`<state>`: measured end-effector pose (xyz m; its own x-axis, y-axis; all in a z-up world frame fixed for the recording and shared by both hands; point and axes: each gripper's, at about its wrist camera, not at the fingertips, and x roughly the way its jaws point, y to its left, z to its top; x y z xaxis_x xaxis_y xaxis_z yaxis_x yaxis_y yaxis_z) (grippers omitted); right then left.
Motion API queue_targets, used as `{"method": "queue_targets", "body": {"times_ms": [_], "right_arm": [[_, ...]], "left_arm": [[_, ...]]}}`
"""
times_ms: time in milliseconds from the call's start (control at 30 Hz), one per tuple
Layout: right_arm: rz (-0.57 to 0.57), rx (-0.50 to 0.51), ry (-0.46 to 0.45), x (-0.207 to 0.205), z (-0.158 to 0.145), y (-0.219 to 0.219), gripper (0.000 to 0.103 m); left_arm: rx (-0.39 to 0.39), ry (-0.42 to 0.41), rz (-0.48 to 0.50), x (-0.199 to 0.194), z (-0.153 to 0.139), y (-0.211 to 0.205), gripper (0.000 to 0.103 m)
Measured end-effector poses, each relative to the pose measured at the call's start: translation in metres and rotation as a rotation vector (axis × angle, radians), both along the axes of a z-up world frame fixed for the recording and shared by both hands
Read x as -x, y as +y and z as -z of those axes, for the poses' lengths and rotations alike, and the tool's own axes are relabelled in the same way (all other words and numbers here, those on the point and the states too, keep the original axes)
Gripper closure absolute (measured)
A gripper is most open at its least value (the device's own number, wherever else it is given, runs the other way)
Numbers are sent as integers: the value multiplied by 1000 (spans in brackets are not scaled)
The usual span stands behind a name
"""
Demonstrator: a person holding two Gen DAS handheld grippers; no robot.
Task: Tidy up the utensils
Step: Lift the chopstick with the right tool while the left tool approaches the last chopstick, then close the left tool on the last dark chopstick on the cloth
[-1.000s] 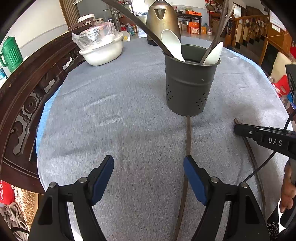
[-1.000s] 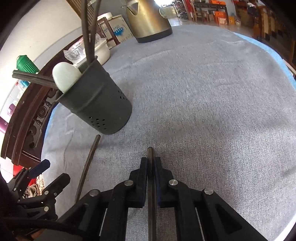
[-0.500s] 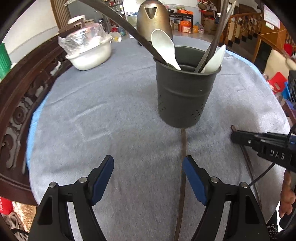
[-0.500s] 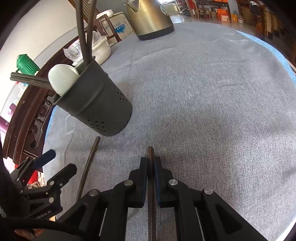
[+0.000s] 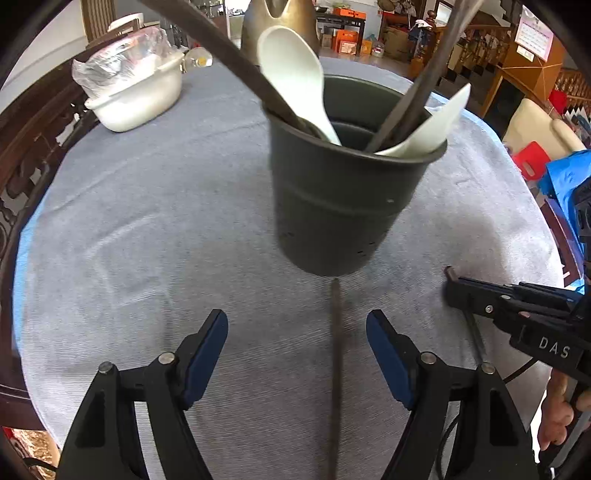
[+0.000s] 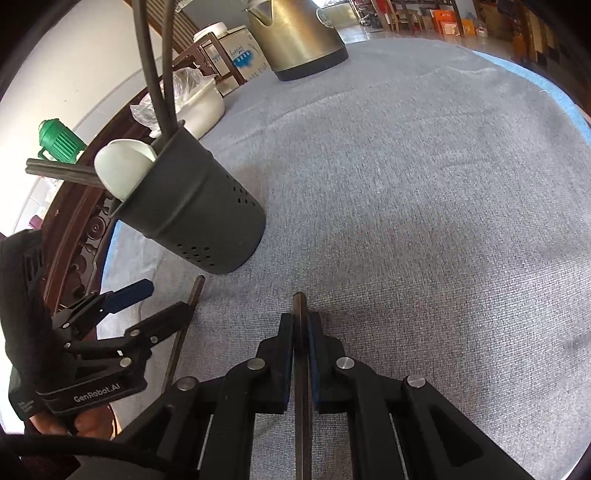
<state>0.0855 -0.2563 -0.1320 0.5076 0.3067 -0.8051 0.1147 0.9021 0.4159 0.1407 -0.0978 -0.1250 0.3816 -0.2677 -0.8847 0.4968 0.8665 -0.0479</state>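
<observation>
Chopstick pinched between pads of right gripper, jaws pressed tight on shaft, tip poking just past fingertips, low over grey tablecloth. Same gripper seen at right edge of left wrist view, closed on stick end. Left gripper spread wide, nothing between pads; blue pad on left finger, its mate opposite. Second chopstick lying flat on cloth, running lengthwise btwn the open fingers, nearer the right-hand finger, not touching either pad; far end reaches base of utensil holder. From right wrist view, same loose stick beside left gripper, end near holder. Holder dark, perforated near bottom, upright on cloth, well fwd of both grippers. Contents: two white spoons plus several dark chopsticks leaning on rim. Background items: metal kettle at far side of table, white bowl w/ plastic wrap at left, green jug off-table. Carved wooden chair back along left table edge.
</observation>
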Motion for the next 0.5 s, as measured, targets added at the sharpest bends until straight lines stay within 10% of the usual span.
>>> {"method": "queue_targets", "body": {"times_ms": [500], "right_arm": [[-15, 21, -6, 0, 0, 4, 94]], "left_arm": [[62, 37, 9, -25, 9, -7, 73]]}}
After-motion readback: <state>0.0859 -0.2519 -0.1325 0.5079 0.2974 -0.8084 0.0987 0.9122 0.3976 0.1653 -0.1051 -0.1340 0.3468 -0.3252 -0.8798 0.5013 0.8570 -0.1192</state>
